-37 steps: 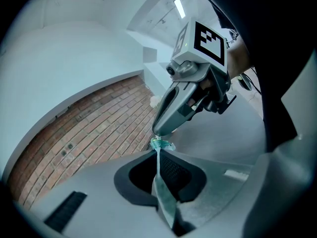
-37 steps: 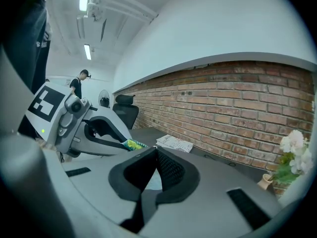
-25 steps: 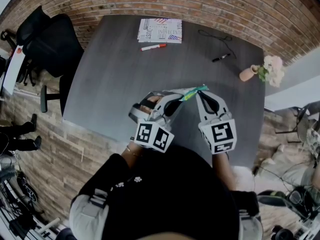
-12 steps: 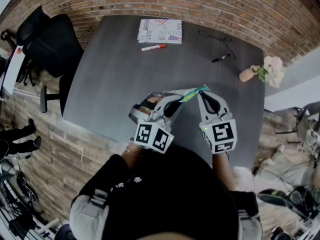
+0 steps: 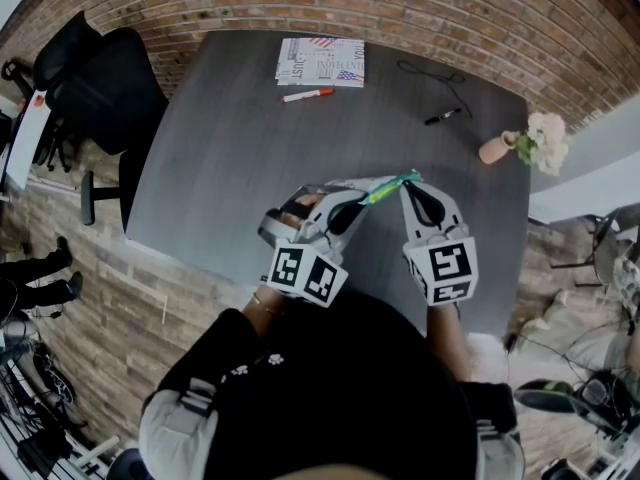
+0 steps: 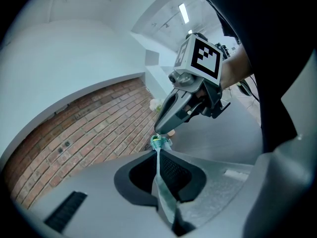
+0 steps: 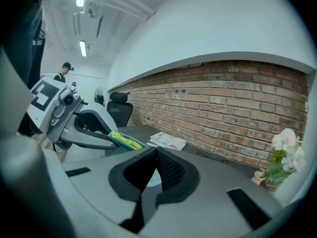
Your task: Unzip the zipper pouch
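Note:
Above the grey table (image 5: pixel 240 158), both grippers hold a thin see-through zipper pouch (image 5: pixel 385 185) with a green-teal zipper strip. My left gripper (image 5: pixel 360 197) is shut on the pouch's left part; in the left gripper view the pouch's edge (image 6: pixel 161 182) runs up between its pads. My right gripper (image 5: pixel 406 181) is shut on the teal zipper end (image 6: pixel 159 143); the pull itself is hidden. The right gripper view shows the yellow-green zipper strip (image 7: pixel 126 140) clamped in the left gripper (image 7: pixel 111 142), just ahead of the right gripper (image 7: pixel 154 152).
At the table's far side lie a printed paper (image 5: pixel 320 61), a red marker (image 5: pixel 307 95), a black pen (image 5: pixel 442 116) and a thin cable (image 5: pixel 430 71). A small vase of flowers (image 5: pixel 525 143) stands far right. A black office chair (image 5: pixel 95 83) is at the left.
The right gripper has edged slightly to the right with the zipper end in it. The left gripper and the pouch's left part stay where they were.

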